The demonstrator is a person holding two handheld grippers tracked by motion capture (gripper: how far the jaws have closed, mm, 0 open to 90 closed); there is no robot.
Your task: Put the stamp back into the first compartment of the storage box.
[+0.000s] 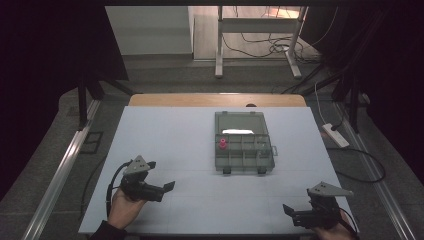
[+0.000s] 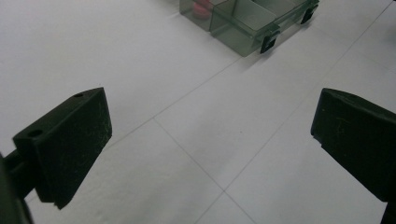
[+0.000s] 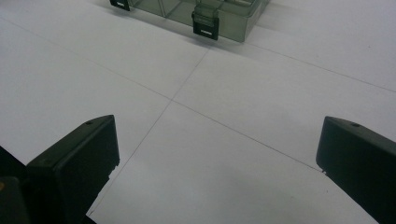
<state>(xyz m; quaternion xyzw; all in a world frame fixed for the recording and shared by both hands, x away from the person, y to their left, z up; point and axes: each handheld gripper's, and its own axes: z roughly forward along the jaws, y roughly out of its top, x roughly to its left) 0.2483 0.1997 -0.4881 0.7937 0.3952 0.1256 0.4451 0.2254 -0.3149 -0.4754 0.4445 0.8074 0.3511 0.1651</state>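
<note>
left gripper (image 1: 162,186): jaws spread, holding nothing
right gripper (image 1: 292,212): jaws spread, holding nothing
compartment box (image 1: 243,150): lid open, well apart from both

Dim room, the white surface (image 1: 165,150) catching most of the light. Beyond its wooden far edge (image 1: 200,100), grey floor (image 1: 165,75) runs to a white-legged desk frame (image 1: 257,37) with tangled cables (image 1: 270,49). A power strip (image 1: 336,135) lies right; dark curtains (image 1: 45,75) flank.

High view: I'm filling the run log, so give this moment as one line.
left gripper: open, empty | right gripper: open, empty | clear grey plastic compartment box: lid open | pink object: in box's left compartment
</note>
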